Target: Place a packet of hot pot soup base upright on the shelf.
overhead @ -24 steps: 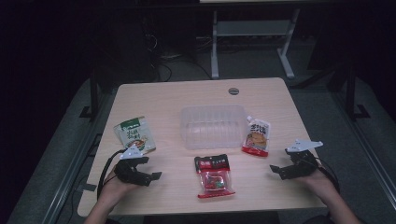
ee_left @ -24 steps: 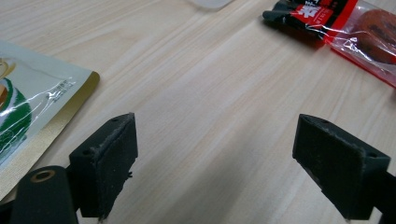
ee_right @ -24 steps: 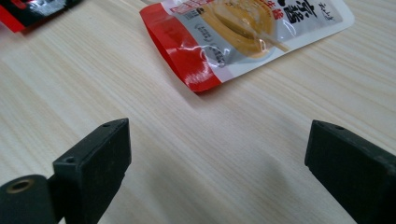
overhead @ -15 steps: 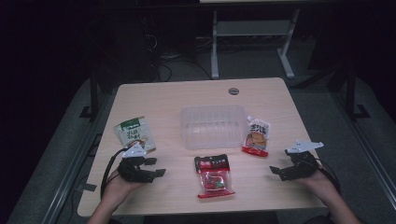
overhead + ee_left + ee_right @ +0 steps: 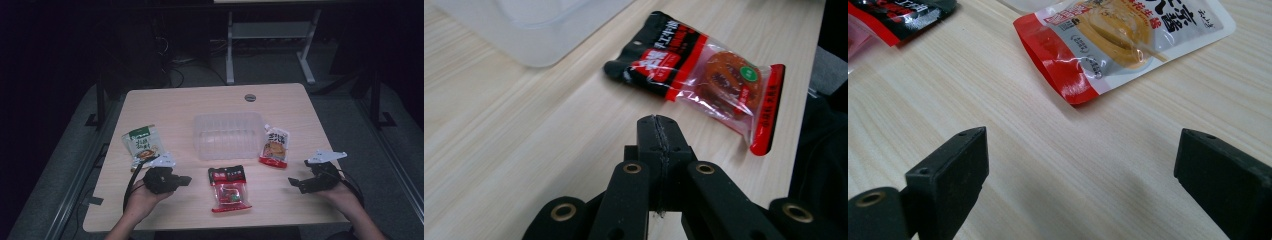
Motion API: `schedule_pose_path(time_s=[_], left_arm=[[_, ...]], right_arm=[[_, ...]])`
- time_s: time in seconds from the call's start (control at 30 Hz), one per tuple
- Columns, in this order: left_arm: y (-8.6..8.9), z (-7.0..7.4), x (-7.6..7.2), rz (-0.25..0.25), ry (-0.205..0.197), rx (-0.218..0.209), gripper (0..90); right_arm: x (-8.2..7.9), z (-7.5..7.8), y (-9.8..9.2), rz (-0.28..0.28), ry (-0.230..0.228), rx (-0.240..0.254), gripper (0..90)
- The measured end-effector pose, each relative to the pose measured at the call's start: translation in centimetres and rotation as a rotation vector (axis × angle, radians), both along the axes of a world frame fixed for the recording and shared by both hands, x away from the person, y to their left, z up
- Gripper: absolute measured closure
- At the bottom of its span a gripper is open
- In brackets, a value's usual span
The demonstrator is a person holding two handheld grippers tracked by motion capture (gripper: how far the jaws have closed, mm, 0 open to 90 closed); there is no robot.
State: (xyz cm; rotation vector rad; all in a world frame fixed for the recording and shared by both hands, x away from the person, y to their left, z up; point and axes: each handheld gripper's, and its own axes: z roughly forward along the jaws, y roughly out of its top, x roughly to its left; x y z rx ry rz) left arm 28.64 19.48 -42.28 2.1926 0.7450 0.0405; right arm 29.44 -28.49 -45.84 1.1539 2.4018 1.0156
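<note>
Left gripper (image 5: 184, 180), lower left of high view: jaws fully closed, empty, aimed at red-black snack packet (image 5: 229, 187) at lower centre. Right gripper (image 5: 296, 183), lower right: jaws wide, empty, near red-white pouch (image 5: 274, 146) beside clear plastic container (image 5: 228, 134). Risk: closed jaws shoving packet instead of gripping.

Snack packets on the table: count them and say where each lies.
3. A green packet left of the clear tub, a red-and-black packet in front of it, and an orange-and-white packet at its right. None seems hidden.

Chinese print covers the three snack packets (image 5: 228, 187), too small to read.
</note>
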Motion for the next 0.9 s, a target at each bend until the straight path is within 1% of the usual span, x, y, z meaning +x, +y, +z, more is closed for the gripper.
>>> schedule_pose_path(time_s=[0.13,0.2,0.27,0.37,0.47,0.57,0.63,0.73,0.8,0.9], left_arm=[[-1.0,0.0,-0.1,-0.015,0.005,-0.009,89.8],[-1.6,0.2,-0.1,-0.031,0.001,-0.013,89.8],[-2.2,0.3,-0.1,-0.044,0.001,-0.023,89.8],[-3.1,0.4,0.1,-0.063,-0.004,-0.028,89.9],[-4.3,0.5,0.2,-0.077,0.007,-0.041,89.9],[-5.6,0.4,0.3,-0.106,0.006,-0.043,89.9],[-6.5,0.4,0.2,-0.123,0.008,-0.046,89.9],[-7.6,0.2,0.1,-0.147,0.014,-0.05,89.9],[-8.4,0.1,0.1,-0.161,0.019,-0.047,89.9],[-9.5,0.0,0.0,-0.188,0.018,-0.039,89.9]], right_arm=[[-0.1,0.0,0.1,0.002,0.006,-0.005,6.8],[-0.1,0.0,0.2,0.012,-0.002,-0.011,6.9],[-0.1,0.1,0.3,0.006,0.004,-0.005,6.9],[-0.1,0.1,0.3,0.012,-0.006,-0.006,6.9],[-0.1,0.1,0.3,0.006,0.005,-0.002,7.0],[-0.1,0.1,0.3,-0.001,0.007,-0.001,7.1],[-0.1,0.1,0.2,-0.004,-0.002,0.003,7.2],[-0.2,0.2,0.1,-0.011,0.005,0.005,7.2],[-0.2,0.2,0.1,-0.007,-0.005,0.004,7.2],[-0.2,0.3,0.2,-0.009,-0.003,0.004,7.2]])
